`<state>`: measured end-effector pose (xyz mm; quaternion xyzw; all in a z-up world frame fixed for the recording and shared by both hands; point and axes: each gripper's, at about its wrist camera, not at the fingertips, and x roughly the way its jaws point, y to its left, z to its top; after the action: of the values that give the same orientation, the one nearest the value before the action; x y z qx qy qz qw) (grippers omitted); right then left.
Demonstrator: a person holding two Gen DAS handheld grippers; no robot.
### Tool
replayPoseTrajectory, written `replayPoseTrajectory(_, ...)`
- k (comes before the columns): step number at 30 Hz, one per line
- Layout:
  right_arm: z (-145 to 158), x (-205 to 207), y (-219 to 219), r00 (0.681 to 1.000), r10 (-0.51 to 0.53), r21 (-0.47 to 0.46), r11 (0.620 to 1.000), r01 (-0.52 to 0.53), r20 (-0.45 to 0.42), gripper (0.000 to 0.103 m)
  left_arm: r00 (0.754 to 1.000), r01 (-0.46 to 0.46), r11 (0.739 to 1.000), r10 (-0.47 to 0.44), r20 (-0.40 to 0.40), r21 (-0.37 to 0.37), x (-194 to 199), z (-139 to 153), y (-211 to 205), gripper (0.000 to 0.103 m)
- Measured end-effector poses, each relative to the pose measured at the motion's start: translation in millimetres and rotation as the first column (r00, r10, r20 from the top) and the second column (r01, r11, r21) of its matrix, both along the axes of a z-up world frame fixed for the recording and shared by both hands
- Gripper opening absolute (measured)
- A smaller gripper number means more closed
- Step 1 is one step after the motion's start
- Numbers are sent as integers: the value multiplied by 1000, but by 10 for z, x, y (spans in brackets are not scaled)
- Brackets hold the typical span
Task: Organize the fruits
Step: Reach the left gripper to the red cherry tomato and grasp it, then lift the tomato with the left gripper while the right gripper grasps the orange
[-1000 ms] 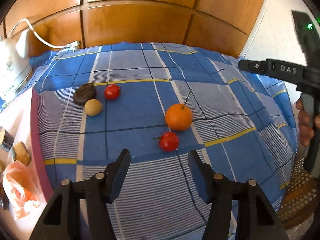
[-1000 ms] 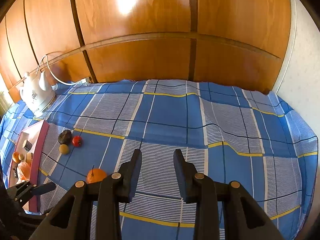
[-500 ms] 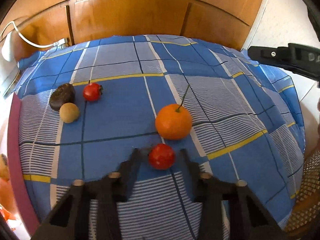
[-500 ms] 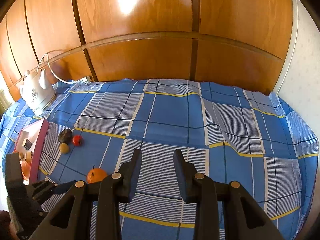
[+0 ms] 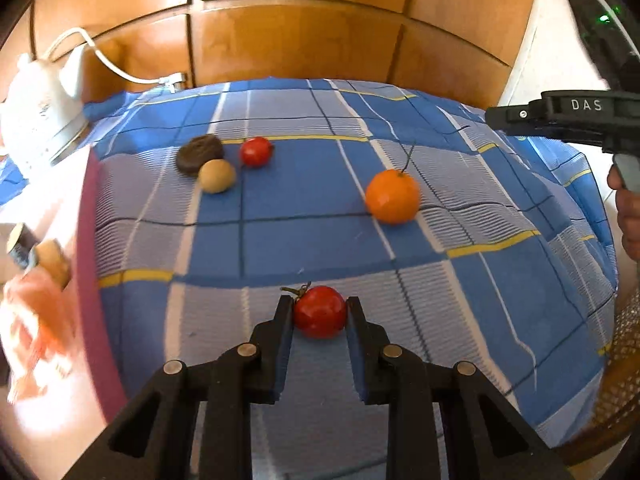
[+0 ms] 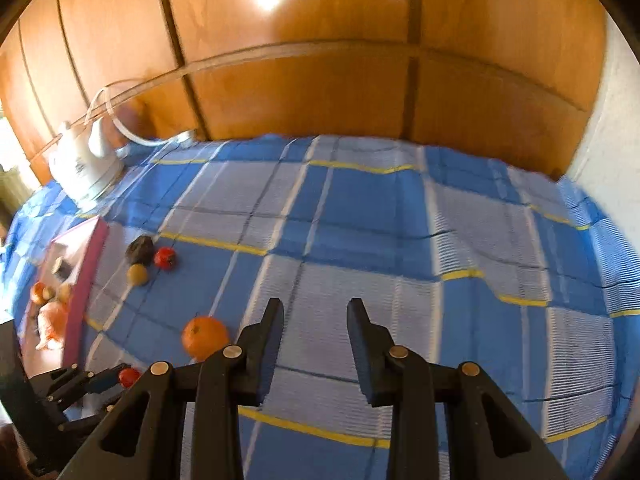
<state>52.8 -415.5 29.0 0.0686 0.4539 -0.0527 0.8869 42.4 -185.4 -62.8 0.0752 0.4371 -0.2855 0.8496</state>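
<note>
- Gripping the near tomato (image 5: pixel 319 312), my left gripper (image 5: pixel 319 310) has its jaws clamped against both sides of it, low over the blue checked cloth (image 5: pixel 320 240); whether it is lifted clear, I cannot tell.
- My right gripper (image 6: pixel 315 312) hangs over bare cloth, jaws apart and holding nothing.
- Beyond my left jaws the orange (image 5: pixel 393 197) lies alone, not yet handled by the look of it.
- Farther off, a second tomato (image 5: pixel 256 151), a tan round fruit (image 5: pixel 217 175) and a dark wrinkled fruit (image 5: pixel 199 153) sit bunched together, which I judge to be the gathering spot.
- Left to do, I think: bring this tomato and the orange to that group.
</note>
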Motion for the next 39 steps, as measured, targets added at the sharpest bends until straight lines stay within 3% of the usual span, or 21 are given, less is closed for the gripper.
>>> replayPoseTrajectory(4, -94, 64, 184, 994, 109, 41, 993, -108, -29, 33, 1000, -1, 1000, 1, 14, -6, -75, -9, 86, 26)
replayPoseTrajectory(11, -327, 110, 506, 967, 233, 55, 972, -228, -103, 38, 1000, -19, 995, 18, -8, -100, -90, 74, 261, 26)
replayPoseTrajectory(23, -529, 356, 774, 953, 276, 47, 961, -272, -127, 38, 998, -34, 989, 42, 51, -145, -219, 397, 521, 26)
replayPoseTrajectory(28, -650, 411, 850, 943, 292, 3, 955, -295, -158, 43, 991, -94, 979, 109, 75, -179, -209, 618, 811, 26)
replayPoseTrajectory(34, -673, 404, 920, 937, 309, -62, 945, -322, -161, 41, 944, -277, 950, 297, 146, -142, -51, 842, 1316, 26)
replayPoseTrajectory(39, -674, 382, 964, 934, 319, -102, 936, -337, -160, 41, 894, -412, 908, 419, 159, -77, 98, 798, 1687, 26)
